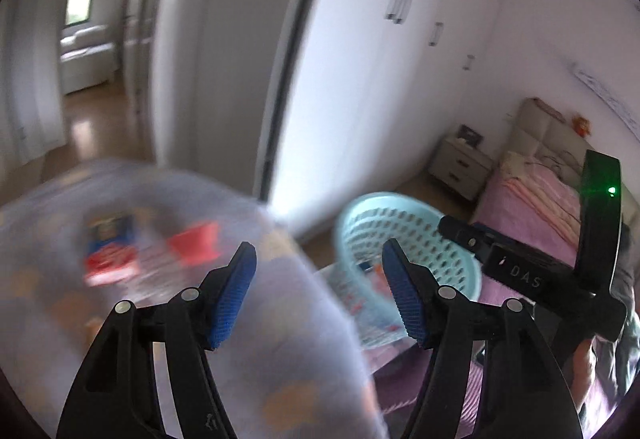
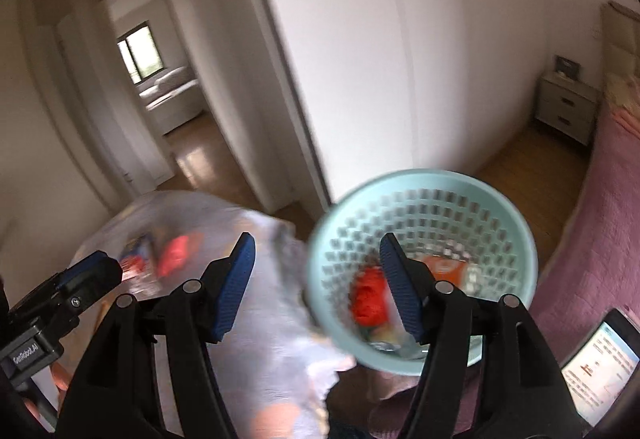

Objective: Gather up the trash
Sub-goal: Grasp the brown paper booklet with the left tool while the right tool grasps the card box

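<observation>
**Both grippers stand open**

The left gripper (image 1: pixel 319 289), black with blue ridged pads (image 1: pixel 234 295), points down at a slant. Its two fingers stand apart and pinch nothing. The right gripper (image 2: pixel 316 285) looks the same. Its blue pads (image 2: pixel 400 289) are apart too, with nothing squeezed between them.

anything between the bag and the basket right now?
No. In the right wrist view the bag edge meets the basket rim, nothing between them. Motion blur hides whether they touch.
</observation>
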